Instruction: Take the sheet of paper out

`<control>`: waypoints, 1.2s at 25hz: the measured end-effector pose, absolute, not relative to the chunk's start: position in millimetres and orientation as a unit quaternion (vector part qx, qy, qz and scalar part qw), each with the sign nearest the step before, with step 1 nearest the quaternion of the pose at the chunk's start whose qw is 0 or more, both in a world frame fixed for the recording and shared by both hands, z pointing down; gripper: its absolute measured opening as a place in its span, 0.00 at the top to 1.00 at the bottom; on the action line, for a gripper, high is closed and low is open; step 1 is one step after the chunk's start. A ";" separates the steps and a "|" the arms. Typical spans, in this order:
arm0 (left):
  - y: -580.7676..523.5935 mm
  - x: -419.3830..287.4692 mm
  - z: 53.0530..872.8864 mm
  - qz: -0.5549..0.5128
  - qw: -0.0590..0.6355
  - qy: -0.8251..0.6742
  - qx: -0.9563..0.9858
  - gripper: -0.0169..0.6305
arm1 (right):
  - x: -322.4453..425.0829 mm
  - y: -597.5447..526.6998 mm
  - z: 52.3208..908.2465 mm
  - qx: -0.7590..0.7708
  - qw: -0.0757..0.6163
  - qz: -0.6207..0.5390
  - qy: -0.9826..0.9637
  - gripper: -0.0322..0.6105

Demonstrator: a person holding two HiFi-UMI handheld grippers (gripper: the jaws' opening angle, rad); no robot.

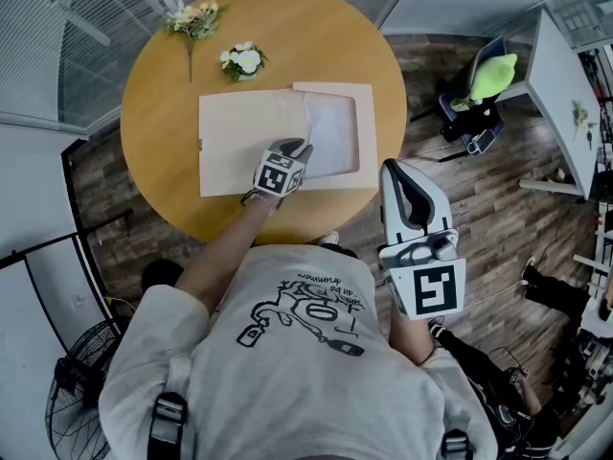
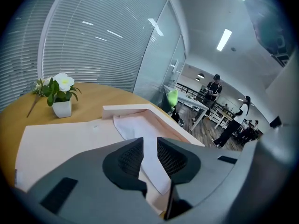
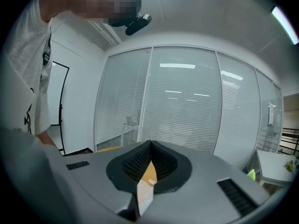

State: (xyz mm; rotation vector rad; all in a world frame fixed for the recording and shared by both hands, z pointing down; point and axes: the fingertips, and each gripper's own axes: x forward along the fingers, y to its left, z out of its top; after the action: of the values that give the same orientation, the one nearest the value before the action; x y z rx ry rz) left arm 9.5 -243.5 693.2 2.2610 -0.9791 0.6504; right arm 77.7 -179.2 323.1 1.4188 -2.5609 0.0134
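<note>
While the white paper sheet (image 1: pixel 337 130) is lying inside the open shallow box (image 1: pixel 331 88) on the round tabletop (image 1: pixel 158 84) — removal not yet begun — the left tool (image 1: pixel 305 148) is hovering over its near edge, jaws partly apart, gripping nothing; the right tool (image 1: pixel 400 169) is idling off-table — jaws together, empty.

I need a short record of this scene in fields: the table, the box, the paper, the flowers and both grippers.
Surface: round wooden table
Container: shallow beige box, open on top
Content: white sheet of paper, inside the box
Left: left gripper, fingers apart above the paper, nothing gripped
Right: right gripper, fingers together, empty, held back from the table
Other: white potted flowers; loose flower sprig
</note>
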 end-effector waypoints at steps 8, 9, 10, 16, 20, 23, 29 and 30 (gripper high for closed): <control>-251.5 17.6 713.2 0.261 0.306 -0.356 0.843 0.81 | 77.5 -183.9 321.7 0.491 0.096 0.012 -0.866 0.94; -252.5 18.3 715.7 0.265 0.308 -0.355 0.842 0.81 | 77.4 -185.0 320.6 0.493 0.093 0.013 -0.865 0.94; -253.6 18.9 718.2 0.269 0.309 -0.354 0.841 0.80 | 77.4 -185.7 319.9 0.493 0.093 0.013 -0.865 0.94; -258.8 23.1 735.4 0.283 0.323 -0.349 0.833 0.79 | 76.6 -189.5 322.2 0.491 0.096 0.015 -0.866 0.94; -259.8 24.6 748.2 0.293 0.330 -0.346 0.828 0.78 | 77.0 -191.4 323.1 0.490 0.097 0.015 -0.866 0.94; -258.9 24.7 756.8 0.301 0.337 -0.345 0.823 0.77 | 78.5 -191.4 323.4 0.490 0.097 0.016 -0.866 0.94; -257.2 29.6 774.1 0.320 0.338 -0.335 0.819 0.75 | 82.0 -193.1 328.0 0.489 0.100 0.020 -0.866 0.94; -257.3 29.9 776.6 0.322 0.338 -0.335 0.819 0.75 | 82.3 -193.8 328.9 0.489 0.101 0.020 -0.866 0.94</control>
State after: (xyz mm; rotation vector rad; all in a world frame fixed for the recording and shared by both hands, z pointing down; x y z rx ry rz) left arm 29.9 -257.3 776.6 2.1330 -0.8719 0.8397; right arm 82.3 -193.8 328.9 1.4433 -2.5597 0.0597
